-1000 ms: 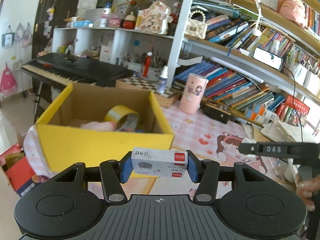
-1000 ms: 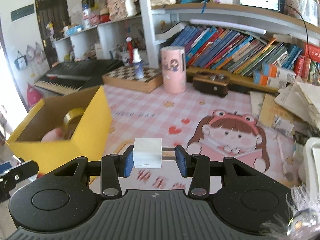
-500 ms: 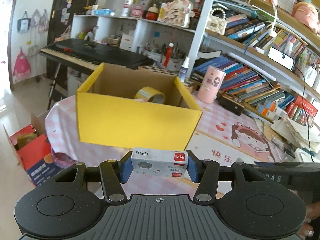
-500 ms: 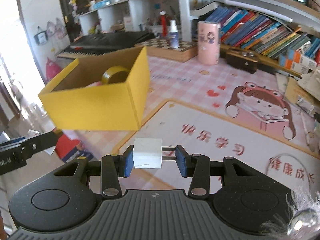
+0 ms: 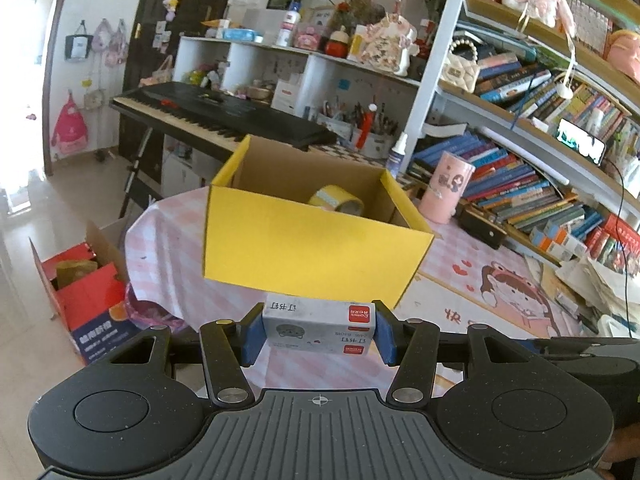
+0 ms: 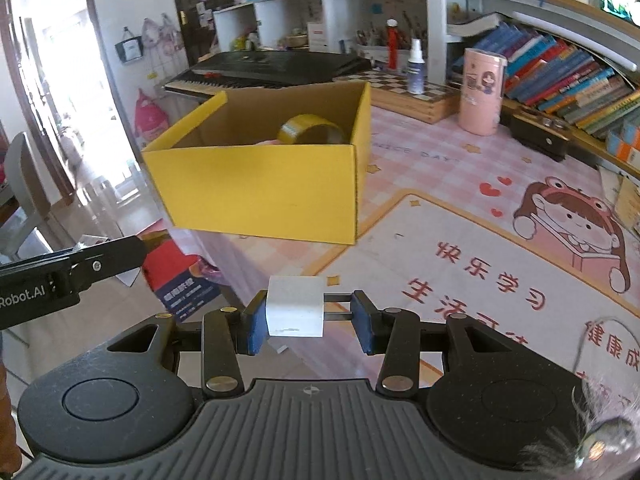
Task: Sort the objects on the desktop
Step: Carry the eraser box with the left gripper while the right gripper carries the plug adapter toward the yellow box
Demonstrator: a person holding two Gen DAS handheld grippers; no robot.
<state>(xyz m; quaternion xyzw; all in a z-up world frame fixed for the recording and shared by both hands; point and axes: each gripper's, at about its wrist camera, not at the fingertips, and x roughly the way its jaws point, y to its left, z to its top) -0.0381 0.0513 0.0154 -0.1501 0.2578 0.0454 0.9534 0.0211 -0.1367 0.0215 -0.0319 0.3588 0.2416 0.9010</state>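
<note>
two grippers, left gripper [image 5: 318,330] clamping grey-white staple box [image 5: 319,327], right gripper [image 6: 308,322] part-open, white block [image 6: 295,306] against one pad

Home study: bookshelves [image 5: 532,184], keyboard piano [image 5: 224,116]

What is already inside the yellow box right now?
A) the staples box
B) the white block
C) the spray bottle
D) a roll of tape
D: a roll of tape leans inside the yellow box, while the white block sits in the right tool and the staples box in the left tool.
</note>
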